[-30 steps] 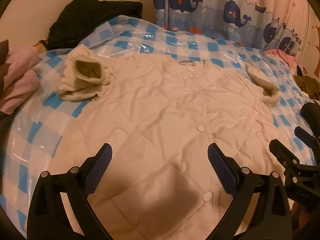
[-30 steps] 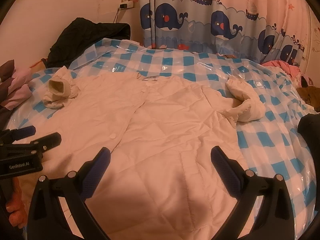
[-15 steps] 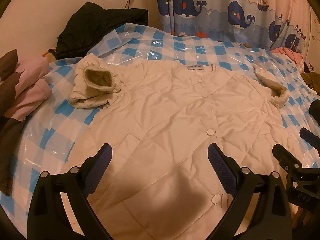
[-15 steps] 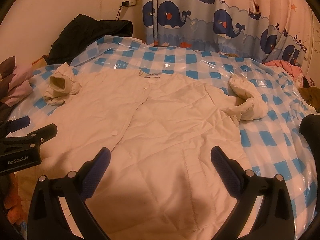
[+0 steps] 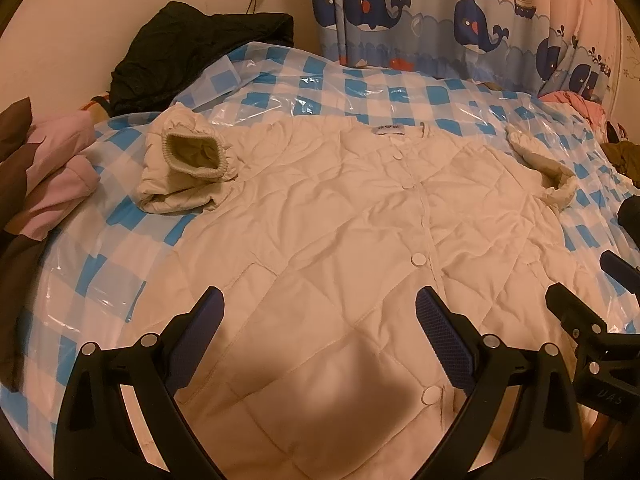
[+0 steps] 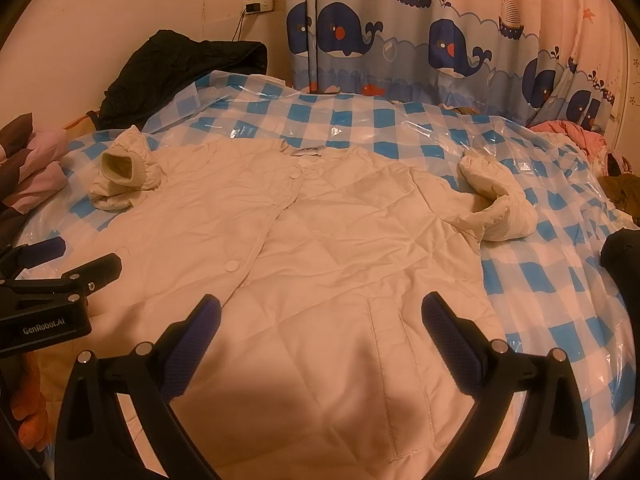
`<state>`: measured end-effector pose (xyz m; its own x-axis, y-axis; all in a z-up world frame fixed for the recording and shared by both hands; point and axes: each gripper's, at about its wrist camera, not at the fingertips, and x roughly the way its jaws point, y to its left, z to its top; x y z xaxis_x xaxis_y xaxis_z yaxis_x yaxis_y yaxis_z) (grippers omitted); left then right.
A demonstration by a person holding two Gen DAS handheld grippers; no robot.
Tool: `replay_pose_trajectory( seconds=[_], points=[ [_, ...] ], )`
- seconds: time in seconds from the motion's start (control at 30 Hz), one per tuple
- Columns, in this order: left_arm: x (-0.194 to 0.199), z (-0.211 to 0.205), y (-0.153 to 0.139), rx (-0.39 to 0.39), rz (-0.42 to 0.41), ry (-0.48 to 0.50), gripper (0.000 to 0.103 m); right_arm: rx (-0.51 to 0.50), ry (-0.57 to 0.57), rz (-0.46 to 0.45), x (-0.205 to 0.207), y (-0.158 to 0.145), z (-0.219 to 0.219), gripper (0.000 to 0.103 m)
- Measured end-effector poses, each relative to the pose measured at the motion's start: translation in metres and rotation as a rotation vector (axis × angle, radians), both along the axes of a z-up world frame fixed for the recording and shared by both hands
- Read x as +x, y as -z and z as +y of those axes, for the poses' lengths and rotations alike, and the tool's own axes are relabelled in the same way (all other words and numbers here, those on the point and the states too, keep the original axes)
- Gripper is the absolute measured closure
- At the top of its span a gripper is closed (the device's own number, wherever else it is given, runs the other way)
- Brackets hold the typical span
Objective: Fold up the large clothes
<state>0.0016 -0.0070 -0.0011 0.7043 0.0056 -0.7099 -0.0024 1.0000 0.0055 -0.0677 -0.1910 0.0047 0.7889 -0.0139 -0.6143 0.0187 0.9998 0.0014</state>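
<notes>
A cream quilted jacket (image 5: 340,232) (image 6: 320,240) lies flat and buttoned, front up, on a bed covered by a blue-and-white checked plastic sheet (image 5: 360,88) (image 6: 540,280). Its left sleeve (image 5: 184,164) (image 6: 124,176) is bunched up with the cuff opening facing me. Its right sleeve (image 5: 548,172) (image 6: 496,204) curls beside the body. My left gripper (image 5: 316,312) (image 6: 60,264) hovers open over the lower left panel. My right gripper (image 6: 320,312) (image 5: 592,292) hovers open above the lower right panel near the pocket. Neither holds anything.
A black garment (image 5: 192,60) (image 6: 180,68) is heaped at the far left against the wall. Pink and brown clothes (image 5: 48,168) (image 6: 28,160) pile at the left edge. A whale-print curtain (image 6: 440,40) hangs behind the bed, with more clothes (image 6: 572,136) at the far right.
Both grippers have pulled back and risen slightly, so the jacket sits lower and further off in view. The jacket itself has not moved; both grippers stayed open.
</notes>
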Motion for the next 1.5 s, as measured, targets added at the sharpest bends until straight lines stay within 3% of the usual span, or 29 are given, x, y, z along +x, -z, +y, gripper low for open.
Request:
replay_pose_trajectory(
  seconds=[0.67, 0.77, 0.9, 1.03, 1.23, 1.4, 1.5],
  points=[
    [0.001, 0.001, 0.001, -0.009, 0.006, -0.004, 0.01, -0.021, 0.009, -0.006, 0.001, -0.003, -0.004, 0.007],
    [0.007, 0.007, 0.001, -0.033, 0.015, -0.025, 0.01, -0.007, 0.05, -0.003, 0.005, -0.012, -0.027, 0.007],
    [0.011, 0.013, -0.001, -0.07, 0.029, -0.033, 0.01, -0.019, 0.159, -0.013, 0.025, -0.029, -0.092, 0.007],
    [0.013, 0.013, -0.001, -0.083, 0.042, -0.022, 0.01, -0.103, 0.216, 0.04, 0.076, -0.04, -0.142, 0.007],
    [0.02, 0.004, 0.009, -0.087, 0.079, -0.007, 0.01, -0.124, 0.269, 0.17, 0.199, -0.046, -0.202, 0.007],
    [0.024, -0.005, 0.021, -0.082, 0.129, 0.03, 0.01, -0.241, 0.329, 0.337, 0.311, -0.017, -0.228, 0.007],
    [0.023, -0.008, 0.022, -0.078, 0.136, 0.046, 0.01, -0.345, 0.384, 0.406, 0.349, 0.009, -0.242, 0.007]
  ],
)
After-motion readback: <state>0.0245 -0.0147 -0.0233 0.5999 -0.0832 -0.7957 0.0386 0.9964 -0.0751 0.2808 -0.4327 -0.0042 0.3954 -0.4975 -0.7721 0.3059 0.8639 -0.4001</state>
